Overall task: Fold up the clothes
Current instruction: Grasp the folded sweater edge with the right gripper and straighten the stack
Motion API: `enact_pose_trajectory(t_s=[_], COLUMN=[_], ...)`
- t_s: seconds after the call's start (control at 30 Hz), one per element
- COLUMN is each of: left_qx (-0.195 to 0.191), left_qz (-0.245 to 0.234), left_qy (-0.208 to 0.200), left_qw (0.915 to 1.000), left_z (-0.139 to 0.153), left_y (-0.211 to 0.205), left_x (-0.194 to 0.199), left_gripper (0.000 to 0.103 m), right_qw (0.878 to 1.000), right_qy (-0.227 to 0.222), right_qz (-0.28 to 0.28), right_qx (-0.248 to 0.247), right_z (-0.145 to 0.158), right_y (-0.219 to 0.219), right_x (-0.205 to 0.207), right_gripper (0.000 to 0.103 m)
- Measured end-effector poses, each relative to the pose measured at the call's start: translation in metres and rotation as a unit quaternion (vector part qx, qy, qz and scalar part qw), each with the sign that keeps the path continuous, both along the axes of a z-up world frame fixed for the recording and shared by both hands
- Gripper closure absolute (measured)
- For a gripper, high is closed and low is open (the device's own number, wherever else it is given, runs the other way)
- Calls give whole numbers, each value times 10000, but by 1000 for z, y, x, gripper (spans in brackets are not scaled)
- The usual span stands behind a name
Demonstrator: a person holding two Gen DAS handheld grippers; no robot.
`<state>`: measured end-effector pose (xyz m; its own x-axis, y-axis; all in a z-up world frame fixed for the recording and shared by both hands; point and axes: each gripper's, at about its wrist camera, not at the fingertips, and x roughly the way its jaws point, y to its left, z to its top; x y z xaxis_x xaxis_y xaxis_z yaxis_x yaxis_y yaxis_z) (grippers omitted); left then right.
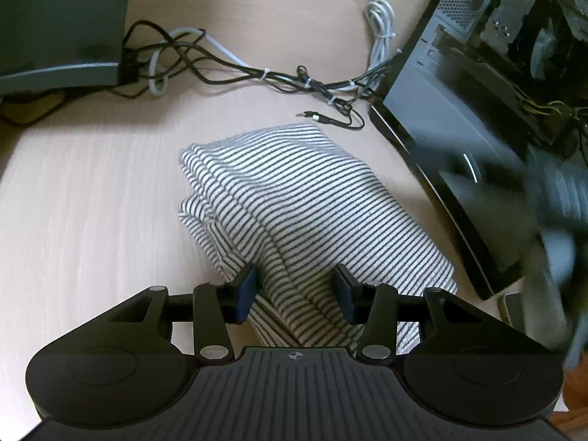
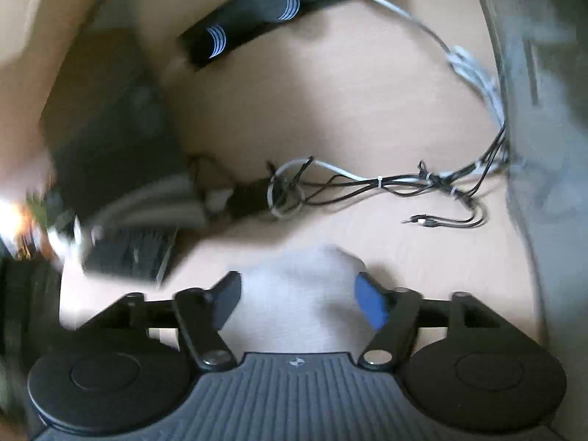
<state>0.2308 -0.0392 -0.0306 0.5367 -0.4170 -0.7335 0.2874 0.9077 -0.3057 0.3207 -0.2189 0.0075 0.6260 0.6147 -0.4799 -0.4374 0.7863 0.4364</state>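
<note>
A black-and-white striped garment (image 1: 290, 202) lies folded into a thick bundle on the pale wooden table (image 1: 84, 202). My left gripper (image 1: 296, 296) is open, its blue-padded jaws standing to either side of the bundle's near end, just above it. In the right wrist view the picture is blurred by motion. My right gripper (image 2: 297, 301) is open over a pale blurred piece of cloth (image 2: 297, 294) that fills the gap between its jaws; whether it touches the cloth I cannot tell.
A tangle of black and white cables (image 1: 257, 73) lies behind the garment and also shows in the right wrist view (image 2: 386, 187). An open computer case (image 1: 488, 84) stands to the right. A dark monitor base (image 1: 62, 25) is at the far left.
</note>
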Motion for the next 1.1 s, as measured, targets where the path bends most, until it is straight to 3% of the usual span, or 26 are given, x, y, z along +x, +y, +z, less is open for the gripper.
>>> enact_pose_trajectory(t_s=[0.17,0.27,0.3,0.4,0.47,0.6,0.67,0.77,0.9,1.0,1.1], left_qx=[-96,-269,-321,-392,-403,-479,-444,-406,-680,-948,-847], left_qz=[119,253,278,320,336,424,425,464,841,1089,1144], left_qy=[108,227,271,411,440,387,362,375,413,542,697], left_qw=[9998,9991,9987,9979,9976,9972,9975,9974,9933,9880,9874], left_z=[0,-4,-6,-12,-14,-13,-12,-8,5,5,-5], left_y=[3,10,12,14,13,11,9,10,18,17,4], left_x=[-11,-15,-16,-16,-17,-22,-25,-29,-25,-13,-4], left_gripper=[53,51,51,46,44,44,44,43,41,31,24], right_qw=[9944,9890,9894,9952,9967,9959,9958,9967,9980,9992,9997], right_qy=[995,1429,1394,540,226,437,500,384,24,-24,135], right_qz=[-326,-217,-108,639,759,212,207,290,53,-81,55], right_qx=[141,314,380,502,185,-765,-743,-659,-622,-396,-183], right_z=[-40,-55,-53,-18,-9,-42,-50,-38,-24,-22,-20], right_y=[24,23,23,29,36,37,33,26,13,-2,-12], right_x=[79,87,84,49,37,45,42,29,6,2,1], right_gripper=[33,46,53,55,55,54,52,45,42,34,26])
